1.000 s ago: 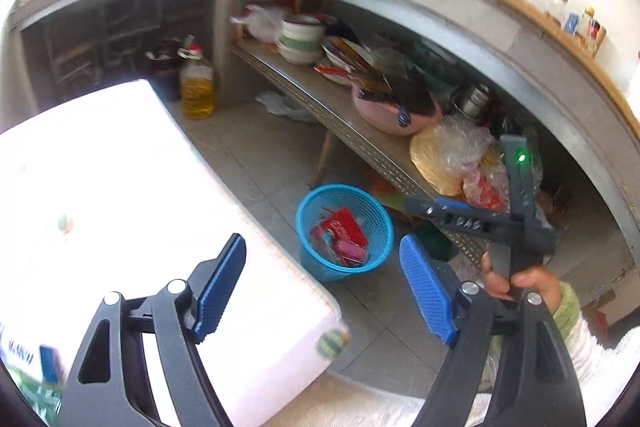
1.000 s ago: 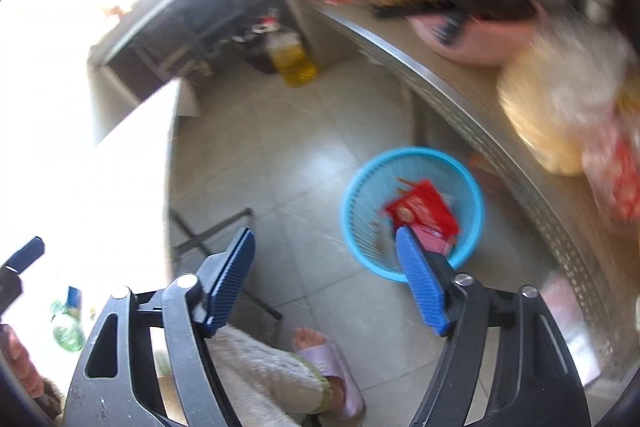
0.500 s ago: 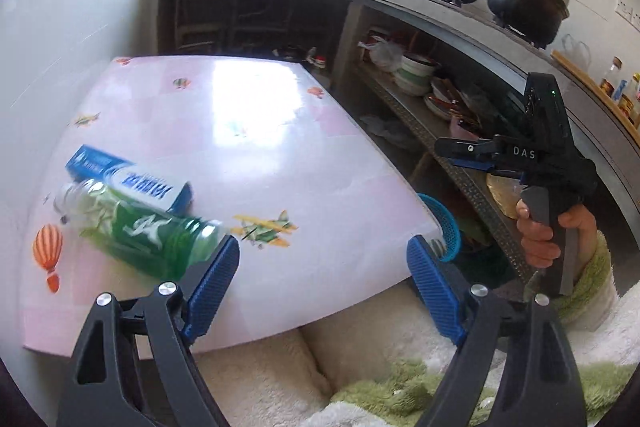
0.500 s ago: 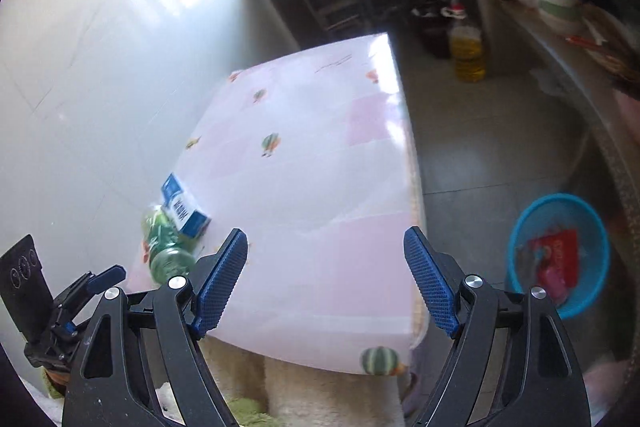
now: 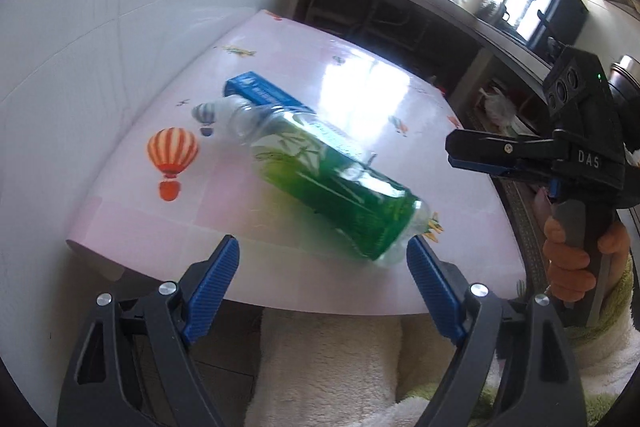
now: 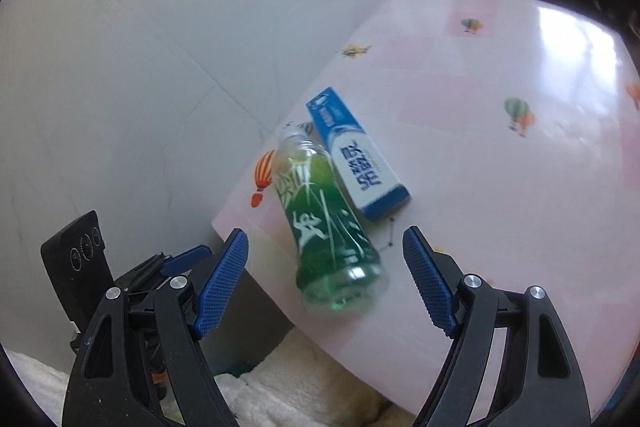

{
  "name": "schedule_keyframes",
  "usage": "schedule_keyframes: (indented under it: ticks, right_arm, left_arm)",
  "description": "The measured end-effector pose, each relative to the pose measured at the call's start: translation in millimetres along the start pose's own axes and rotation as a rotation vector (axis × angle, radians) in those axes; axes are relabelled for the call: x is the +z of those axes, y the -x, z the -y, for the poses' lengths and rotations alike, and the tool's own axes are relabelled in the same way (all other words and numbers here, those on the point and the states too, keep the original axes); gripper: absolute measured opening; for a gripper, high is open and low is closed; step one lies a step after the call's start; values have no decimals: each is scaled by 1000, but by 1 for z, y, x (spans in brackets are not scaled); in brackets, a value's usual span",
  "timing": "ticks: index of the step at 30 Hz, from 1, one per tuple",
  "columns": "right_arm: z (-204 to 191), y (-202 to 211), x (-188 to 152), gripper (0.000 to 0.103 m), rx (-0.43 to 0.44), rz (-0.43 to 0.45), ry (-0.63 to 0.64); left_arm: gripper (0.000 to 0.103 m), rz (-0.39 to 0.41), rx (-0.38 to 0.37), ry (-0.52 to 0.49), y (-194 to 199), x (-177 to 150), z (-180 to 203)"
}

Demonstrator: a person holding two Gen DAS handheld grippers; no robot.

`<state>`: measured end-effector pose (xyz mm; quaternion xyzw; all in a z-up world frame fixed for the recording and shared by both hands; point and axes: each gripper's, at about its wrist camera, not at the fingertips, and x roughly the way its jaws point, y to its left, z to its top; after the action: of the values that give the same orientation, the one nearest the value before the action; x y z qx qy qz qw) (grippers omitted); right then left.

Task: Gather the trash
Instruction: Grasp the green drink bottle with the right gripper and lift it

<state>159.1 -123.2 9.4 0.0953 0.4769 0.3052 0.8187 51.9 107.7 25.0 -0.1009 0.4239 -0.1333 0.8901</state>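
Note:
A green-labelled clear plastic bottle [image 5: 332,187] lies on its side on the pink table [image 5: 376,99], its base toward me, near the front edge. A blue and white carton [image 5: 264,93] lies right behind it, touching it. My left gripper [image 5: 322,287] is open and empty, just in front of the bottle's base. My right gripper [image 6: 324,275] is open and empty, with the bottle [image 6: 320,223] base between its spread fingers' line of sight; the carton [image 6: 356,155] lies to the bottle's right. The right gripper also shows in the left wrist view [image 5: 504,155], held at the right.
A white tiled wall [image 6: 140,47] runs along the table's left side. A kitchen counter with dark shelves and cookware [image 5: 500,27] stands beyond the table [image 6: 520,147]. Fleecy clothing [image 5: 328,367] lies below the table's front edge.
Both grippers have swung from the blue basket on the floor to the table and have closed in on the bottle and carton. Both stay open.

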Motion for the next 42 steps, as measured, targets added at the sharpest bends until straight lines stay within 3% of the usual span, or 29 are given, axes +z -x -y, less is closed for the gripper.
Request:
schedule_keyframes:
  ticks: [4, 9, 12, 23, 28, 33, 42]
  right_arm:
    - [-35, -52, 25, 70, -101, -91, 175]
    - [-51, -95, 15, 56, -241, -197, 331]
    - [-53, -98, 2, 52, -305, -210, 381]
    - [-65, -60, -61, 51, -327, -217, 486]
    - [-40, -20, -90, 51, -382, -221, 429]
    - [5, 22, -108, 51, -472, -191, 260]
    - [73, 60, -105, 51, -556, -46, -83]
  left_arm:
    - [83, 16, 52, 78, 8, -4, -29]
    - [83, 21, 101, 129, 14, -8, -55]
    - [83, 22, 113, 155, 13, -7, -67]
    - [83, 31, 101, 244, -7, 23, -83]
    - [83, 2, 67, 239, -33, 46, -66]
    - [90, -47, 26, 249, -82, 83, -41]
    - [91, -64, 209, 301, -155, 128, -13]
